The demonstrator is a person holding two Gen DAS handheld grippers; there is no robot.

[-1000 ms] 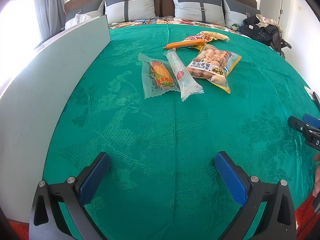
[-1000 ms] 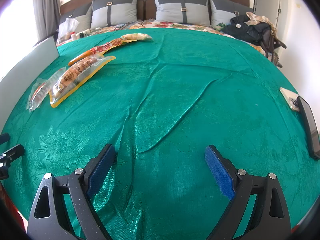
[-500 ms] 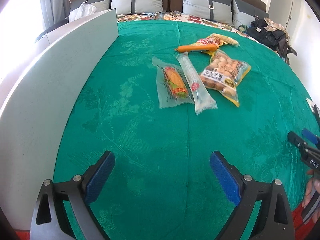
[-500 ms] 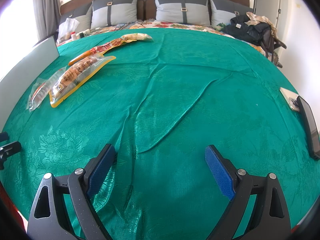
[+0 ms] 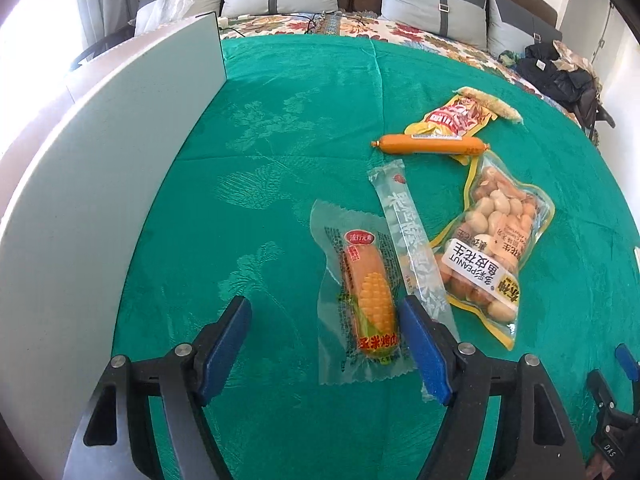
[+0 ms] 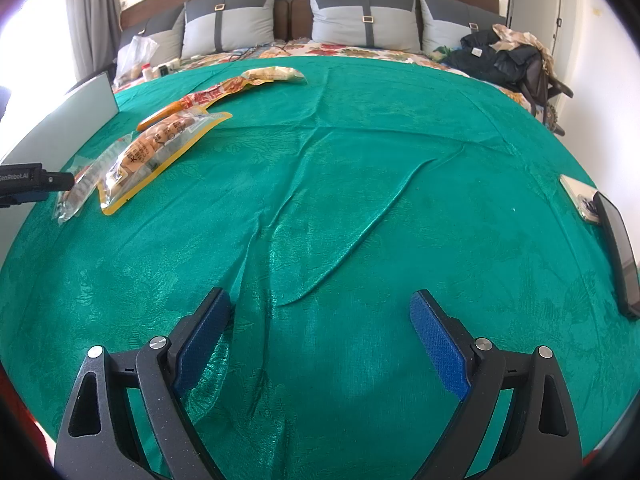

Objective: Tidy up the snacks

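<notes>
Several snacks lie on a green cloth (image 5: 280,120). In the left wrist view I see a clear corn-print sausage packet (image 5: 366,304), a long white stick packet (image 5: 412,236), a yellow-edged peanut bag (image 5: 492,248), an orange sausage (image 5: 430,145) and a red and yellow packet (image 5: 456,116). My left gripper (image 5: 326,350) is open and empty, just short of the corn packet; its right finger overlaps the white packet's near end. My right gripper (image 6: 320,340) is open and empty over bare cloth. The peanut bag (image 6: 160,152) lies far to its left.
A pale grey board (image 5: 92,184) stands upright along the left edge of the cloth. A phone and a dark flat object (image 6: 616,248) lie at the right edge. Pillows (image 6: 360,20) and a pile of dark clothes (image 6: 500,60) are at the back.
My left gripper has moved forward to the snacks; the corn packet now lies right at its fingertips. The right gripper has not moved.
</notes>
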